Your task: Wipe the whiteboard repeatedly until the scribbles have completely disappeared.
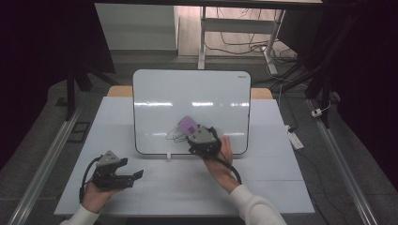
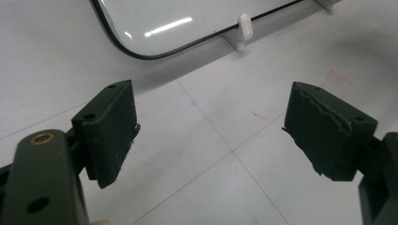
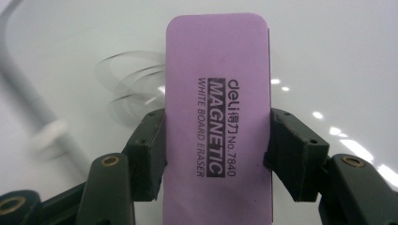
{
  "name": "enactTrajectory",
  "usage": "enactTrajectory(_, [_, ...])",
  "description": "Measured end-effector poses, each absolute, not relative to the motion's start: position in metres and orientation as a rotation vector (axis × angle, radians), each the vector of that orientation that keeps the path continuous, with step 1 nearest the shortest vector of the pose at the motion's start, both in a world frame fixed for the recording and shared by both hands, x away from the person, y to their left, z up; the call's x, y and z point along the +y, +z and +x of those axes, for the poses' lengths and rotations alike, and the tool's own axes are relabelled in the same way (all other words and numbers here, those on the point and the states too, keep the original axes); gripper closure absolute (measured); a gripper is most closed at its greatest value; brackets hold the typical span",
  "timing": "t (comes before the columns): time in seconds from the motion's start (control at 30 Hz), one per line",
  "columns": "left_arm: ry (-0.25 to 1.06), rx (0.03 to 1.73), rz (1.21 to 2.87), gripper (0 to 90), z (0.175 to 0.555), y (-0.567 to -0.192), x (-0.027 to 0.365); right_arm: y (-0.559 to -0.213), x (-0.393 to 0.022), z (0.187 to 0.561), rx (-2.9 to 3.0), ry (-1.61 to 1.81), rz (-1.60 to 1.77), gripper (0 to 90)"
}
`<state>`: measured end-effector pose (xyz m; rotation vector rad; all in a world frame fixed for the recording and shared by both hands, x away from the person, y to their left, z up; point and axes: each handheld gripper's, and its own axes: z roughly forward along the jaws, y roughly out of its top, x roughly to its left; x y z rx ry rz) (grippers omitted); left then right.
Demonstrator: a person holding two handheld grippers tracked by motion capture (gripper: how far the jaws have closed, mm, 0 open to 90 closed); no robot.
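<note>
Wiping step in hand, by the look of it. Right tongs (image 1: 195, 132) clamped on the purple eraser (image 1: 188, 125), pads pressed to its two long edges, label side up toward the right gripper view's camera (image 3: 218, 126). Eraser resting on or just over the whiteboard (image 1: 155, 89), at about five o'clock from the board's middle, near the lower edge. Just beside it at nine o'clock, a few thin looping pen marks (image 1: 172, 136), seen again as faint curls (image 3: 126, 84) at ten o'clock of the eraser in the right gripper view. Whether the eraser's face actually touches the board: cannot tell from here.

Left tongs (image 1: 133, 176) wide open, nothing between the pads, parked over the bare worktop (image 1: 263, 187) at seven o'clock of the board, well apart from the action. From the left gripper view, open pads (image 2: 112, 131) aimed toward the board's rounded corner and one small white foot (image 2: 244, 26).

Next move, as a judgement: slide the eraser toward nine o'clock across those loops, flat face kept down, steady pressure, grip kept firm so the block does not twist. Short strokes probably enough, marks being light. Board leaning on small feet, so a hard push could shift it; left tongs free to steady the frame if needed.
</note>
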<state>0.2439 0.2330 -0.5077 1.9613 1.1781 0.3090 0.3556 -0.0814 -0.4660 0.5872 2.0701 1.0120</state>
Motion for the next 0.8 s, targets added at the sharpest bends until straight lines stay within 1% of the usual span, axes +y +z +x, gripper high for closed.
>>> enactTrajectory(0.1, [0.311, 1.177, 1.961, 18.3, 0.244, -0.507, 0.233, -0.457, -0.089, 0.364, 2.059, 1.055, 0.662, 41.0])
enactTrajectory(0.17, [0.308, 1.177, 1.962, 18.3, 0.245, -0.507, 0.233, -0.461, -0.082, 0.361, 2.063, 1.041, 0.637, 41.0])
enactTrajectory(0.23, [0.307, 1.178, 1.964, 18.3, 0.245, -0.508, 0.233, -0.475, -0.058, 0.350, 2.136, 1.027, 0.546, 41.0])
enactTrajectory(0.27, [0.305, 1.180, 1.964, 18.3, 0.245, -0.508, 0.233, -0.475, -0.058, 0.350, 2.136, 1.027, 0.546, 41.0])
enactTrajectory(0.37, [0.307, 1.179, 1.961, 18.3, 0.244, -0.508, 0.233, -0.493, -0.027, 0.333, 2.174, 0.953, 0.414, 41.0])
enactTrajectory(0.53, [0.303, 1.176, 1.962, 18.3, 0.244, -0.508, 0.233, -0.491, -0.017, 0.336, 2.198, 0.993, 0.434, 41.0])
enactTrajectory(0.67, [0.307, 1.182, 1.958, 18.3, 0.245, -0.508, 0.234, -0.484, -0.021, 0.342, 2.203, 1.022, 0.456, 41.0])
enactTrajectory(0.8, [0.305, 1.183, 1.958, 18.3, 0.245, -0.508, 0.234, -0.468, -0.037, 0.355, 2.138, 1.056, 0.535, 40.9])
